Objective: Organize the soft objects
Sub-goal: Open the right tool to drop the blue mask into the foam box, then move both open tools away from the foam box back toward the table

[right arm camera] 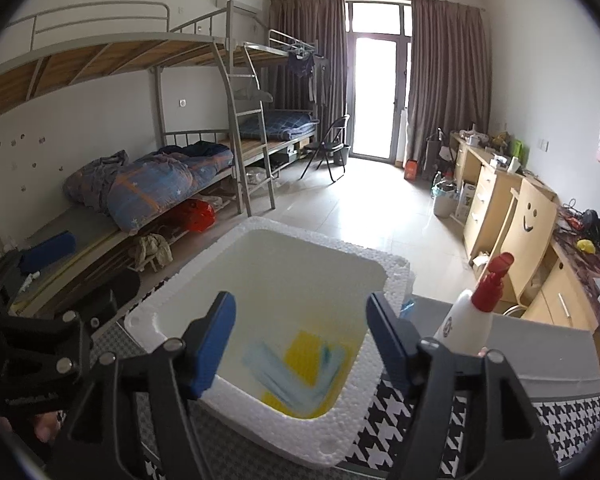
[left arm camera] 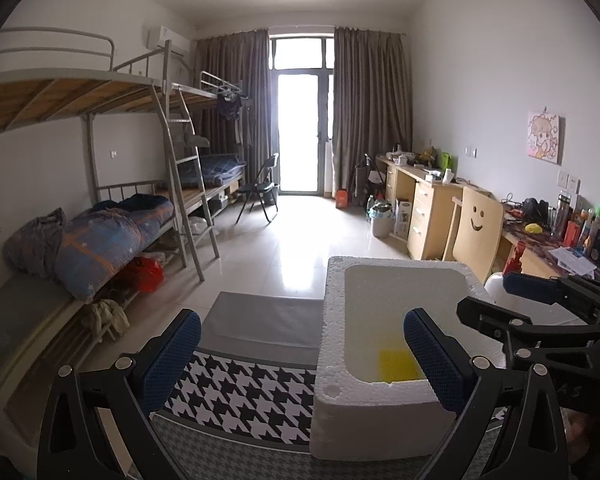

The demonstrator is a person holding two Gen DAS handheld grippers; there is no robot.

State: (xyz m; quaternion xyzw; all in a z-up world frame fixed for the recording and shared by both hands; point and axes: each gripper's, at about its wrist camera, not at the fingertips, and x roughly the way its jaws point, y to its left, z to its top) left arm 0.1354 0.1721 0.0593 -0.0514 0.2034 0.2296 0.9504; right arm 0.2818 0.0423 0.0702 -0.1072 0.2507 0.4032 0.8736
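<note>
Right gripper (right arm camera: 301, 344) jaws are spread wide w/ nothing between, above the foam box (right arm camera: 379, 284); blurry blue-white soft thing (right arm camera: 288, 376) is on yellow cloth (right arm camera: 303, 350) inside. Left gripper (left arm camera: 301, 354) is spread too, empty. Lift out slow, don't bump box.

bunk beds (right arm camera: 148, 92) left | spray bottle (right arm camera: 469, 320) right | desk (left arm camera: 427, 208), perhaps cluttered

At six o'clock we see our left tongs (left arm camera: 301, 356) spread empty over the houndstooth desk (left arm camera: 244, 392); at five o'clock a foam box (left arm camera: 335, 344) holds a yellow sponge (left arm camera: 395, 364).
</note>
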